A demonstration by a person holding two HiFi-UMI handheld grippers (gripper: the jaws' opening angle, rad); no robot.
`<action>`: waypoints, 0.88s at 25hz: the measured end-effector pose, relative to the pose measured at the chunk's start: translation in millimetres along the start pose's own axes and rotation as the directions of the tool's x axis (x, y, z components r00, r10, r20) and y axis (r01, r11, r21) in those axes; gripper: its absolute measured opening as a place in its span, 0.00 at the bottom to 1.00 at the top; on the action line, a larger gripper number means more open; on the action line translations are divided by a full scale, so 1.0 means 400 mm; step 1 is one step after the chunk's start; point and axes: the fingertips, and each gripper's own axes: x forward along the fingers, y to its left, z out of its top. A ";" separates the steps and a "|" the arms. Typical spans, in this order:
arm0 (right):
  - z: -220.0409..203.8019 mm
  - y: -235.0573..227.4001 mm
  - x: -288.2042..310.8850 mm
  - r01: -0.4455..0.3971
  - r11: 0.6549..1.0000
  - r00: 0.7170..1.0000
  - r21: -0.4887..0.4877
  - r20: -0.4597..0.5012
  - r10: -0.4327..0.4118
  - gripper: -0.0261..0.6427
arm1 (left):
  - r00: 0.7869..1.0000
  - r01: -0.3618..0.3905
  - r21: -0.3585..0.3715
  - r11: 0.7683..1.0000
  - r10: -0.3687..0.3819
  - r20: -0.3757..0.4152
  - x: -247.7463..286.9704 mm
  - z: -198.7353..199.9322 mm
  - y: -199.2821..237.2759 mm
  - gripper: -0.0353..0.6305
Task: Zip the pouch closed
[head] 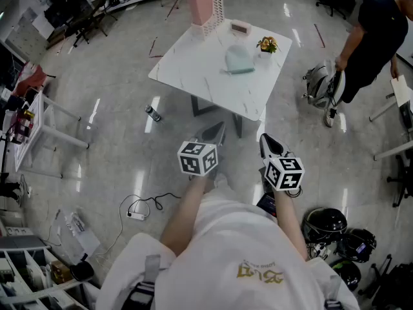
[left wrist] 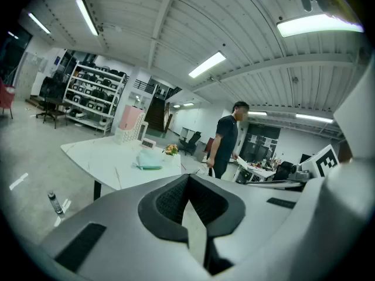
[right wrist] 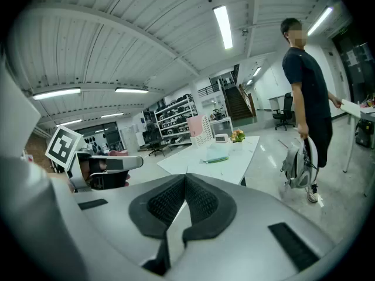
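- The left gripper (left wrist: 188, 183) was held with its jaws pressed together and nothing between them.
- The right gripper (right wrist: 185, 181) was in the same state: jaws fully together and empty.
- Both grippers were held out in front of the wearer's body over open floor (head: 116, 141), well apart from the white table (head: 200, 76) and short of its near edge.
- The pouch (head: 239, 60), a pale mint soft case, lay flat on the table, in from the far edge and just beside the small potted plant (head: 266, 44) at the far right corner.
- A pink organiser (head: 205, 5) stood at the far left corner, clear of the pouch.
- The zip's condition could not be determined; the pouch appeared too small in every view.
- Assessment: the task appeared not to have begun. Neither gripper touched the pouch.
- Remaining, by judgement: approach the table, steady the pouch with one gripper, take the slider with the other, and draw it along the zip.
- A second person (head: 374, 31) stood beyond the table's right edge, uninvolved.
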 end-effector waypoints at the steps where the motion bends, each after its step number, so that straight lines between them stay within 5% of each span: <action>1: 0.002 0.001 -0.002 0.001 1.000 1.000 -0.002 0.004 -0.001 0.06 | 1.000 0.000 0.003 1.000 0.000 -0.001 -0.003 0.000 -0.001 0.08; 12: 0.008 -0.002 -0.032 0.030 0.999 0.999 -0.027 0.033 -0.029 0.06 | 1.000 -0.010 0.013 1.000 0.010 0.009 -0.015 -0.002 -0.003 0.08; 15: 0.022 -0.010 -0.044 0.049 0.998 0.997 -0.046 0.061 -0.046 0.06 | 1.000 0.020 -0.010 1.000 -0.020 0.004 -0.010 -0.006 -0.023 0.30; 18: 0.029 0.003 -0.041 0.022 0.999 0.997 -0.032 0.070 -0.020 0.21 | 1.000 0.016 -0.020 1.000 -0.016 -0.007 -0.015 -0.012 -0.023 0.36; 22: 0.014 0.015 -0.006 0.005 1.000 0.999 -0.019 0.050 -0.004 0.26 | 1.000 -0.014 -0.024 1.000 0.014 -0.025 -0.017 -0.021 0.015 0.38</action>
